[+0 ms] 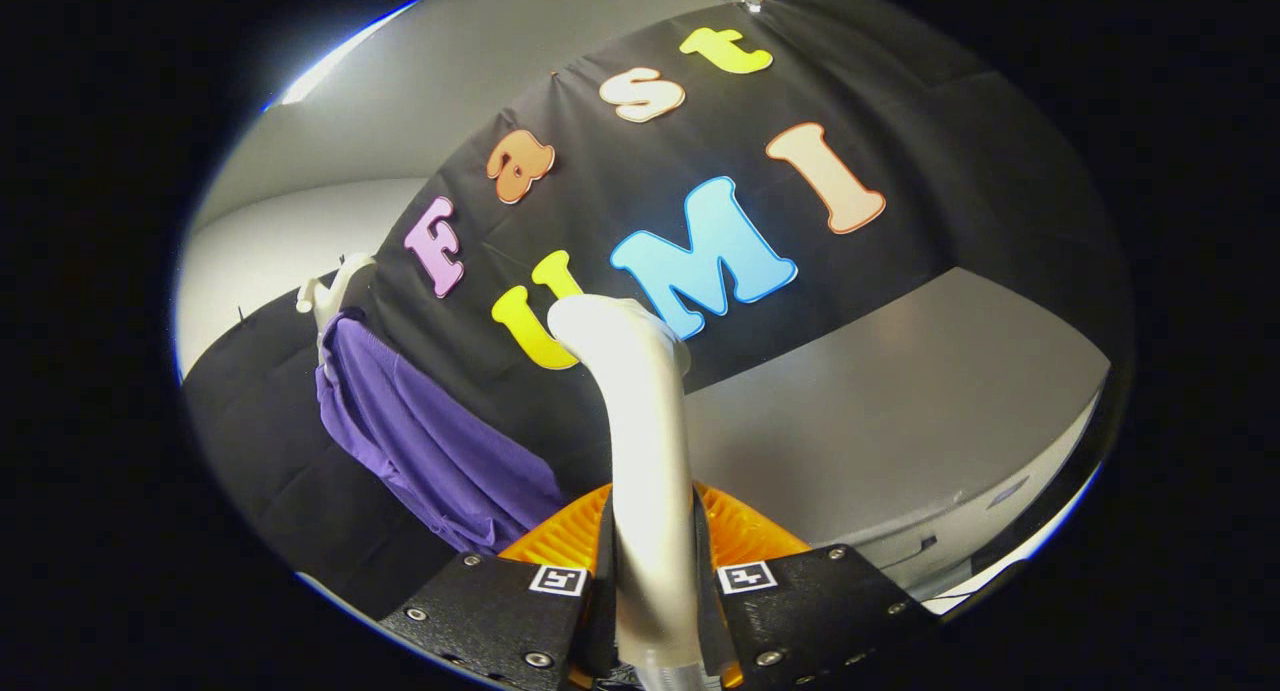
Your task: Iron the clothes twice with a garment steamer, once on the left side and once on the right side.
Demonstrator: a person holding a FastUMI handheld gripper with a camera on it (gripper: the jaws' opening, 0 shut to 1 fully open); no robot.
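Note:
My gripper [652, 581] is shut on the white garment steamer [640, 431], both fingers pressing on its handle. The steamer rises between the fingers and curves at its top toward the left. A purple garment [430, 441] hangs on a white hanger [335, 291] to the left of the steamer, against the black cloth wall. The steamer's head is apart from the garment, to its right. The whole view is tilted.
A grey table surface [900, 411] lies to the right, beyond the fingers. The black cloth wall [900, 121] stands behind the steamer and garment. A white wall [300, 231] is seen past the cloth on the left.

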